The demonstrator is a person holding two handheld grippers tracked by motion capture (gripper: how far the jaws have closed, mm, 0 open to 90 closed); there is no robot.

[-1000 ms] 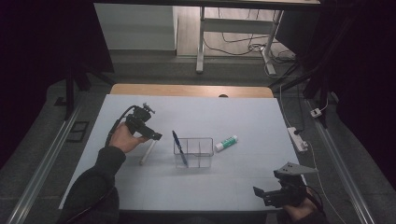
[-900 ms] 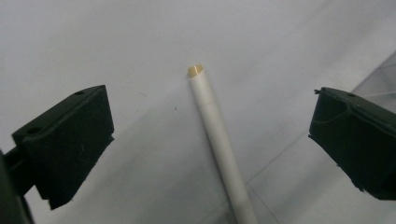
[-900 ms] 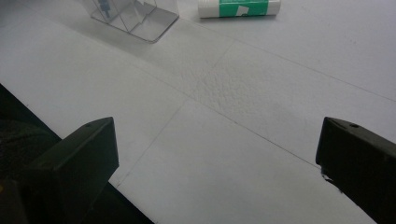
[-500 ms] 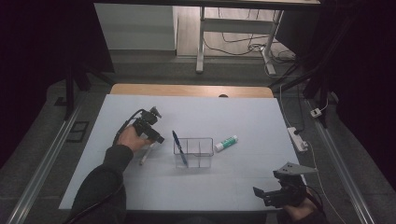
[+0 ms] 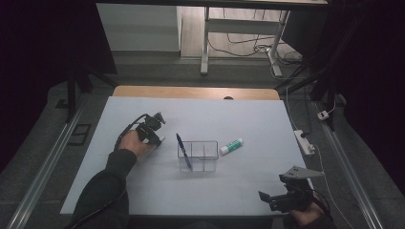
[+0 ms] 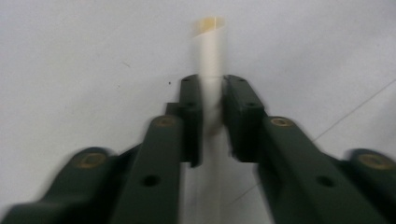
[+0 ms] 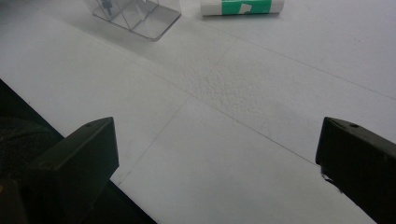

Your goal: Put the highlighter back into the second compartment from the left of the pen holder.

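Left of the organizer (image 5: 198, 155), the left hand-held gripper (image 5: 155, 138) is down on the bench (image 5: 248, 191), and its jaws have just been closing: they're now clamped on a white stick (image 6: 210, 60), some kind of pen or marker, lying flat just left of the organizer. The grip looks centred enough, so a straight lift is probably best, kept level so the stick isn't levered out. Inside the organizer a blue pen (image 5: 183, 150) is already leaning in the left compartment, so that one should be steered around when the stick gets dropped in. A glue stick (image 5: 231, 146) is lying just right of the organizer. Further right and nearer the bench edge, the right hand-held gripper (image 5: 282, 200) is parked with jaws wide apart, nothing held.
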